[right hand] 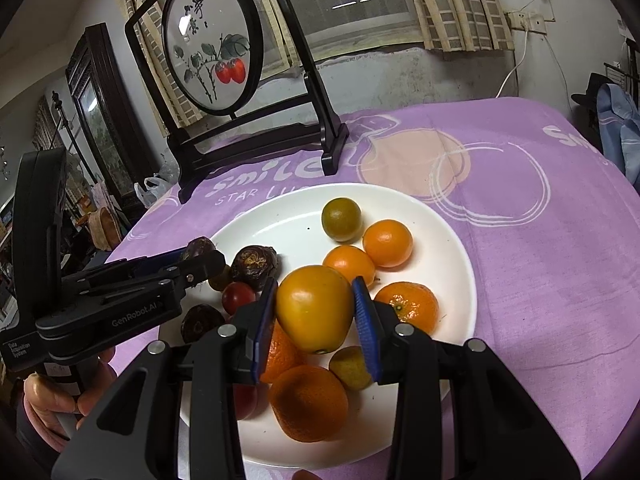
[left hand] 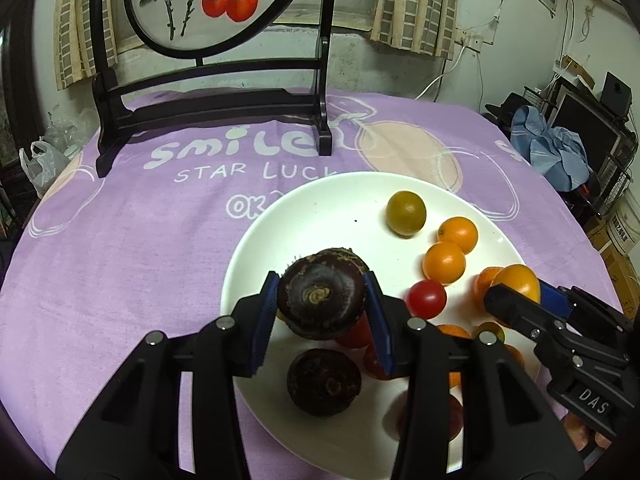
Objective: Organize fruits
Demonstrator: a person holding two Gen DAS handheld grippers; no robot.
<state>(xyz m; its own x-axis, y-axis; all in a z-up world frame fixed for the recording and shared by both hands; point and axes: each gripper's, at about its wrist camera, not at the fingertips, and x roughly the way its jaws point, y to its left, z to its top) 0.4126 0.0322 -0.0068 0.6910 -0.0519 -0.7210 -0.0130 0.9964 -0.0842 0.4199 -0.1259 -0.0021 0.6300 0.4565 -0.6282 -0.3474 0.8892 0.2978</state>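
The left tongs (left hand: pixel 322 316) pinch a dark brown, round, rough-skinned fruit (left hand: pixel 322 298) above the round white ceramic plate (left hand: pixel 320 204). The right tongs (right hand: pixel 314 322) pinch a smooth yellow-orange fruit (right hand: pixel 314 314) over the same plate. The left view shows a second dark fruit (left hand: pixel 324 382) lying just beneath the held one. Only the right view shows a person's hand (right hand: pixel 48 404) gripping the left handle, and a large orange mandarin (right hand: pixel 308 402) under the held fruit. The plate rests on the purple-clothed tabletop (left hand: pixel 120 260).
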